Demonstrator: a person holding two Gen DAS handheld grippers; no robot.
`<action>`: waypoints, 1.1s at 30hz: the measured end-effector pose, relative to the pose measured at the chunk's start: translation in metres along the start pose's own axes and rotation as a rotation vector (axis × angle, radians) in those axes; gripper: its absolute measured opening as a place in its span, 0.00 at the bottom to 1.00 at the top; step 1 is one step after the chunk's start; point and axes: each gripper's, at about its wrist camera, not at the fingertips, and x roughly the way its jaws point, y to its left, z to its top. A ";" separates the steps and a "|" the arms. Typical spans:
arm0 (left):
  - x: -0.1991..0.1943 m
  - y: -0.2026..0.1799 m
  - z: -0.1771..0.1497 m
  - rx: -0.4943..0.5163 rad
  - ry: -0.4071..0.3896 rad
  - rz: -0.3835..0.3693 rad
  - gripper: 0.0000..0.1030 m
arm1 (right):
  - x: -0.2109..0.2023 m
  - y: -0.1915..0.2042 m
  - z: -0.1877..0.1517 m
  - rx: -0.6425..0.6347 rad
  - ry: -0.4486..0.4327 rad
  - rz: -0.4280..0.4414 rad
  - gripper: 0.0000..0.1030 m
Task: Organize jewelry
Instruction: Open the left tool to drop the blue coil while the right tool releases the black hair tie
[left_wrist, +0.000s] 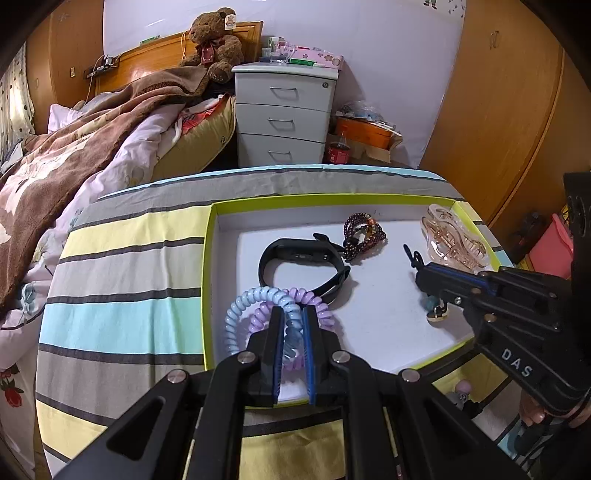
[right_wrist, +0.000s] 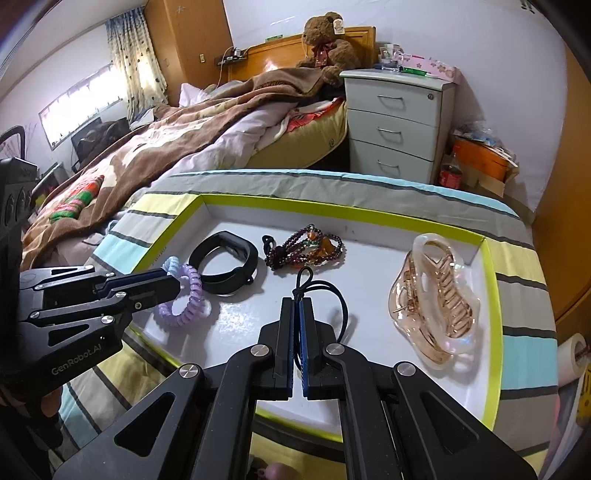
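A white tray with a lime rim (left_wrist: 208, 258) (right_wrist: 347, 210) lies on a striped cloth. In it are a black wristband (left_wrist: 295, 256) (right_wrist: 225, 258), a dark bead bracelet (left_wrist: 364, 232) (right_wrist: 306, 249) and a clear amber hair claw (left_wrist: 452, 236) (right_wrist: 434, 299). My left gripper (left_wrist: 293, 317) (right_wrist: 173, 280) is shut on a blue coil hair tie (left_wrist: 255, 299) (right_wrist: 171, 264), which overlaps a purple coil tie (left_wrist: 314, 301) (right_wrist: 184, 299). My right gripper (right_wrist: 297, 301) (left_wrist: 415, 264) is shut on a black cord (right_wrist: 334, 291) with a small charm (left_wrist: 436, 308) hanging below it.
A bed with a brown blanket (left_wrist: 74, 155) lies left. A white three-drawer cabinet (left_wrist: 284, 118) and a teddy bear (left_wrist: 216, 40) stand behind the table. Wooden wardrobe doors (left_wrist: 509, 110) stand at right. The striped cloth (left_wrist: 129, 295) surrounds the tray.
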 end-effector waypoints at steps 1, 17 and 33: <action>0.001 0.001 0.000 -0.005 0.002 -0.002 0.10 | 0.001 0.001 0.000 0.000 0.006 0.003 0.02; 0.009 0.005 -0.001 -0.026 0.018 -0.005 0.11 | 0.015 0.004 0.000 -0.005 0.053 -0.007 0.02; 0.008 0.006 -0.003 -0.043 0.019 -0.005 0.38 | 0.010 0.002 0.000 0.020 0.039 -0.016 0.15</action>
